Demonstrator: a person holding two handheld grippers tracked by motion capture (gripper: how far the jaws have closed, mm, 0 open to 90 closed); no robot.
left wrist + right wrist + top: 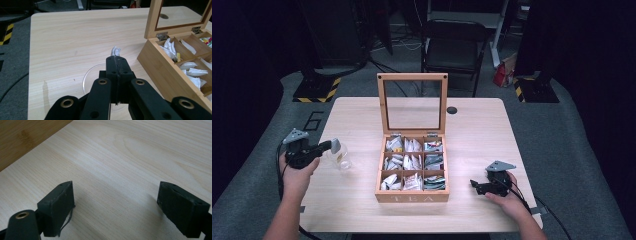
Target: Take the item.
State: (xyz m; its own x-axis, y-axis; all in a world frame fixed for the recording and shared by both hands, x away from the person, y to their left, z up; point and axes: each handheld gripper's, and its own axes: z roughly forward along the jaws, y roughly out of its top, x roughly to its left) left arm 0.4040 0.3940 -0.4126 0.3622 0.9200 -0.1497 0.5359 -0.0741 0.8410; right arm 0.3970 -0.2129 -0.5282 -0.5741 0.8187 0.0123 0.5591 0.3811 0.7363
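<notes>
High view: a pale wooden counter carries an open wooden tea box at its centre, glass lid standing upright, nine compartments filled with tea bags. At about nine o'clock from the box, the left gripper sits clamped on a white tea bag, poised over a clear glass cup that is hard to make out against the wood. At about four o'clock from the box, the right gripper rests low by the counter's edge, jaws apart and empty.

Left gripper view: the jaws are pressed together, with the white tea bag poking out past their tips. Below them curves the rim of the glass cup, mostly hidden by the gripper. The tea box is at two o'clock.

Right gripper view: wide-spread jaws over bare counter, nothing between them.

Judging by this, the bag has been taken from the box and is nearly at the cup; lowering and releasing remain. Whether the bag touches the glass cannot be told.
</notes>
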